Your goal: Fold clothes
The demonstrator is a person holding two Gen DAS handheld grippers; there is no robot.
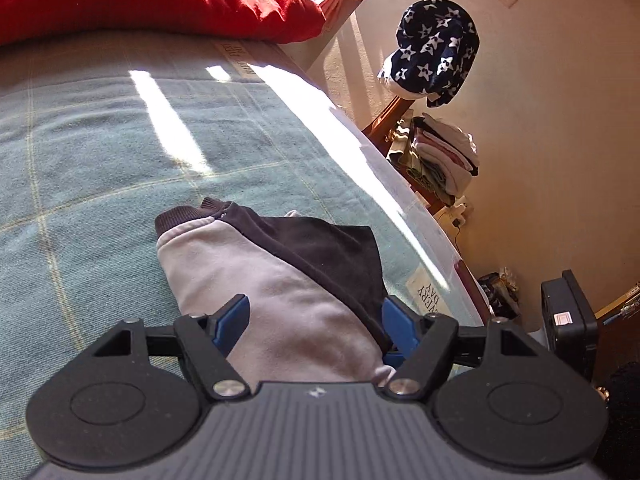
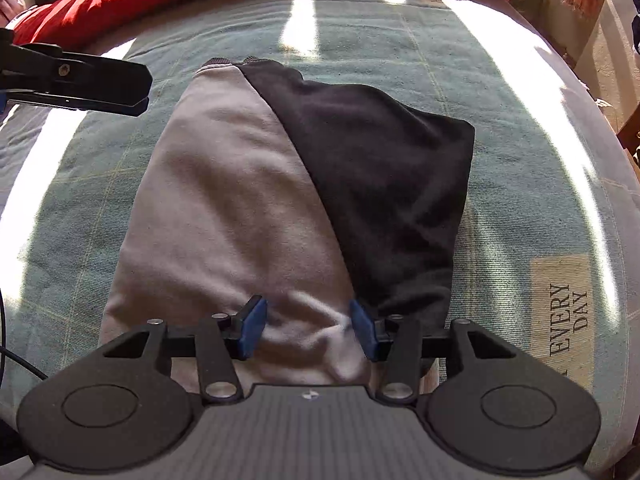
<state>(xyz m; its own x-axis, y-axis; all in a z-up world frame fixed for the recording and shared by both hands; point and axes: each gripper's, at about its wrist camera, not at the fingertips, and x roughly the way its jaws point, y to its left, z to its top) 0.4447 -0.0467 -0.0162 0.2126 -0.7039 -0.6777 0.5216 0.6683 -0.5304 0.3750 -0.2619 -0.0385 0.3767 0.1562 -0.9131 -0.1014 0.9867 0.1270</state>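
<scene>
Blue-padded fingers of the right gripper (image 2: 307,330) are seen parted around a bunched near edge of a pale-grey and dark-brown fleece garment (image 2: 248,184); the pads flank the fabric with a gap on both sides, so nothing is clamped. The left gripper (image 1: 316,326) is likewise spread wide over the near end of the same garment (image 1: 256,272), with no cloth pinched; whether its pads touch the fabric cannot be told.

The garment is laid lengthwise on a green checked woven blanket (image 2: 500,92), doubled into a long narrow shape with its ribbed cuff at the far end. This narrow shape would fit either a fold half made or a finished one.

Trouble could be caused by a grip on only the top layer of the bunched edge, by which the doubled layers would be pulled apart. A crease could be set in by the rumpled near edge.

"EVERY DAY" is printed on a cream fabric label (image 2: 568,312) sewn to the blanket; a 2nd label further off cannot be read.
</scene>
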